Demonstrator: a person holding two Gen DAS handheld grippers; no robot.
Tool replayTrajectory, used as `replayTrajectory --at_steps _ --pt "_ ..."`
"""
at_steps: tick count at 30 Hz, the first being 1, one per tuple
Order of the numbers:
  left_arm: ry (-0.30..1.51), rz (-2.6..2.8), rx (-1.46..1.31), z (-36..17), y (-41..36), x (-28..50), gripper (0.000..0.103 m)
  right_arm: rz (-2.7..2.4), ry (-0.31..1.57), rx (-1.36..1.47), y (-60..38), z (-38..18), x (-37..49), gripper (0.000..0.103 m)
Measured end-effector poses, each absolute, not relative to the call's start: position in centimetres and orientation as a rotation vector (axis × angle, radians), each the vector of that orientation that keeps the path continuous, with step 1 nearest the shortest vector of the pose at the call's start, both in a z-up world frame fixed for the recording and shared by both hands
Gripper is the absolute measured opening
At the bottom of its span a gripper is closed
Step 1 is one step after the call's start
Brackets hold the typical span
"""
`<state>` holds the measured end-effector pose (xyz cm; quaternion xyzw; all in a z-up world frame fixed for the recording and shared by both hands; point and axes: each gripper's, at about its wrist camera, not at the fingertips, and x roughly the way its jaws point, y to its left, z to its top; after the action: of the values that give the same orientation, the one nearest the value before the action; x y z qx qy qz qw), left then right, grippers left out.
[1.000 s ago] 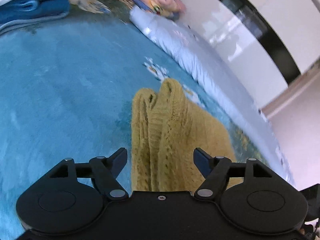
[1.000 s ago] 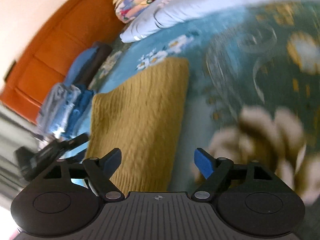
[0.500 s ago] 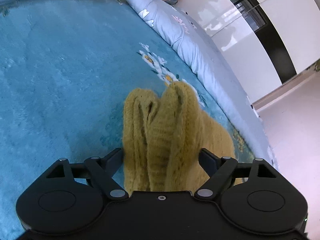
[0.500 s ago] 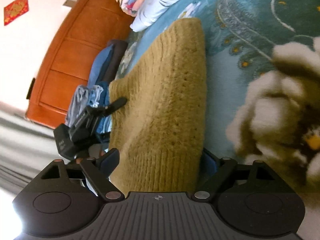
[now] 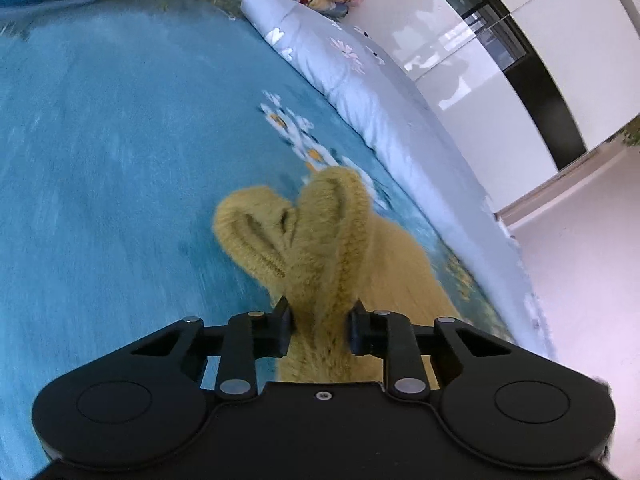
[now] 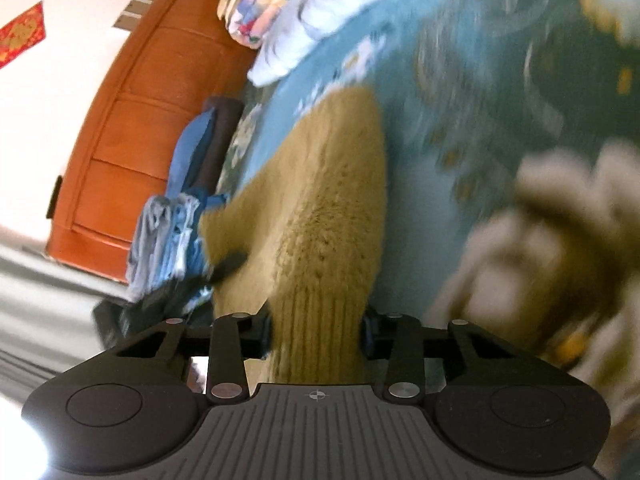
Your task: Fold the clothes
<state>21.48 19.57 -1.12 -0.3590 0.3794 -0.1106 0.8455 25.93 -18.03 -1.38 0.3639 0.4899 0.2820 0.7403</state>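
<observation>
Your left gripper (image 5: 320, 322) and right gripper (image 6: 316, 330), jaws just closing, each pinch the yellow sweater (image 5: 336, 248); folded clothes (image 6: 172, 236) and pillow (image 5: 360, 76) lie nearby.

sweater (image 5: 332, 240) | mustard knit – bunched, folded | lying on the blue bedspread (image 5: 100, 160)

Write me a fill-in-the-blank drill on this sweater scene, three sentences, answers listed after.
1. Both grippers, left and right, are shut on the ____ sweater.
2. The sweater lies on a ____ bedspread with white flowers.
3. In the right wrist view, a stack of folded clothes sits before an ____ wooden headboard.

Answers: yellow; blue; orange
</observation>
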Motion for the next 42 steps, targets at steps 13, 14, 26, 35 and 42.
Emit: replayTrajectory --at_steps 13,14,26,35,42 --pt "0.796 -0.217 -0.822 -2.5 17.3 17.3 0.034 0.566 1.127 0.685 -20.6 -2.3 27.0 0.042" --pt "0.798 -0.230 -0.805 -2.1 17.3 17.3 0.041 0.566 1.112 0.678 -20.8 -1.9 26.8 0.044" --pt "0.684 -0.290 -0.606 4.1 21.6 18.1 0.093 0.450 0.903 0.868 -26.2 -2.2 18.2 0.084" --pt "0.854 -0.396 -0.547 2.0 21.1 26.3 0.095 0.411 0.906 0.964 -23.5 -4.6 16.4 0.093" --pt "1.020 -0.423 -0.483 -1.0 20.4 30.5 0.095 0.421 0.902 0.919 -20.5 -4.9 17.8 0.094"
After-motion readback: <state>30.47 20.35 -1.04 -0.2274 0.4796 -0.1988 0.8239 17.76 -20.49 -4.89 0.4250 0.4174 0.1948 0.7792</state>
